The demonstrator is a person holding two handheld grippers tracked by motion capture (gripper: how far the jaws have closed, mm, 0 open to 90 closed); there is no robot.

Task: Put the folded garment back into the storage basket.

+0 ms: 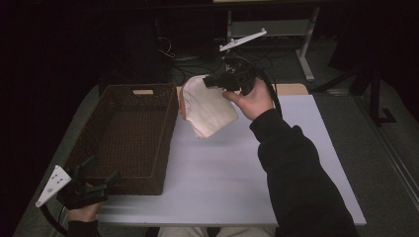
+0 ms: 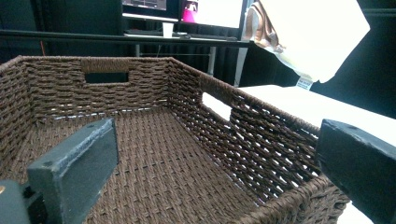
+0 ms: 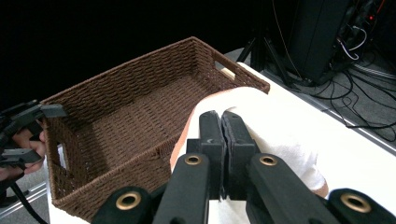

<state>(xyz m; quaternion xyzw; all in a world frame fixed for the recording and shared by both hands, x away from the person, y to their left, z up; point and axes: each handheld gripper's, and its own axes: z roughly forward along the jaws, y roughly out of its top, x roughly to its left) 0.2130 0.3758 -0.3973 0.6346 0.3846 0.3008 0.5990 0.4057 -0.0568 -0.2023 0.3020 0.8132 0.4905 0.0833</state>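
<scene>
High view: the right claw (image 1: 210, 80) pinches a folded white cloth (image 1: 210, 106) above the tabletop (image 1: 222, 168), just right of a wicker basket (image 1: 123, 133). Left gripper view — left claw (image 2: 205, 158) gapes wide, its jaws astride the basket's near corner. Right gripper view: jaws clamped on cloth.

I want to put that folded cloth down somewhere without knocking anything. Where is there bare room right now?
The basket is bare inside, wall to wall. The white table is bare from the basket's right wall out to the sleeve. It is crowded at the basket's far right corner, where the right gripper holds the cloth, and at its near left corner, by the left gripper.
</scene>
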